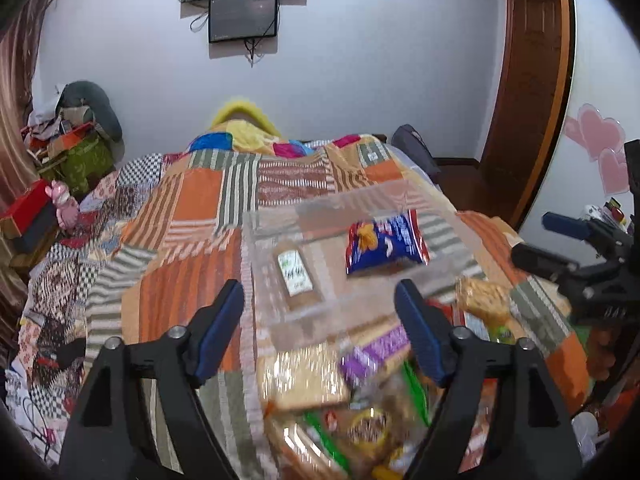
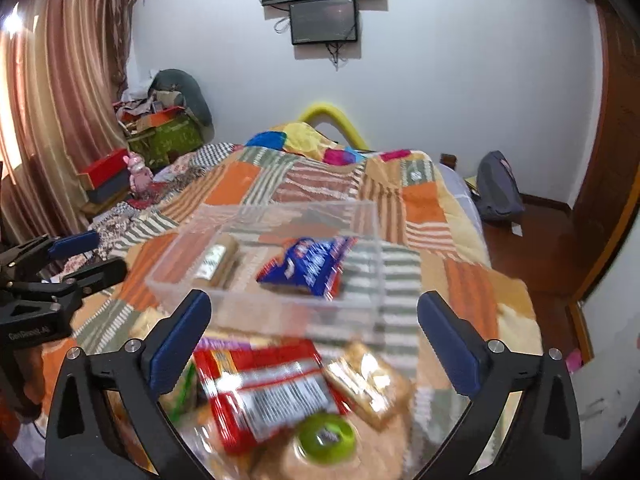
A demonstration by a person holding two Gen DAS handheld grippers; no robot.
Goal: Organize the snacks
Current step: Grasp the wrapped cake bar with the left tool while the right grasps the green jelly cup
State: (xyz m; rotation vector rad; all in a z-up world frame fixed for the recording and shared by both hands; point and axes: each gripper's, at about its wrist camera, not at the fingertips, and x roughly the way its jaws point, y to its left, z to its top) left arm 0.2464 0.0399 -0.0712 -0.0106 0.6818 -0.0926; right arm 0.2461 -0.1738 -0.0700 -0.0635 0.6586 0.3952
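Observation:
A clear plastic box sits on the patchwork bed. Inside lie a blue snack packet and a brown bar with a white label. A pile of loose snacks lies in front of the box: a red packet, a golden cracker pack, a purple packet and a green-lidded item. My left gripper is open and empty above the pile. My right gripper is open and empty above the red packet; it also shows in the left wrist view.
The patchwork quilt covers the bed. Boxes and clutter stand at the left. A dark bag lies on the floor at the right by a wooden door. A screen hangs on the far wall.

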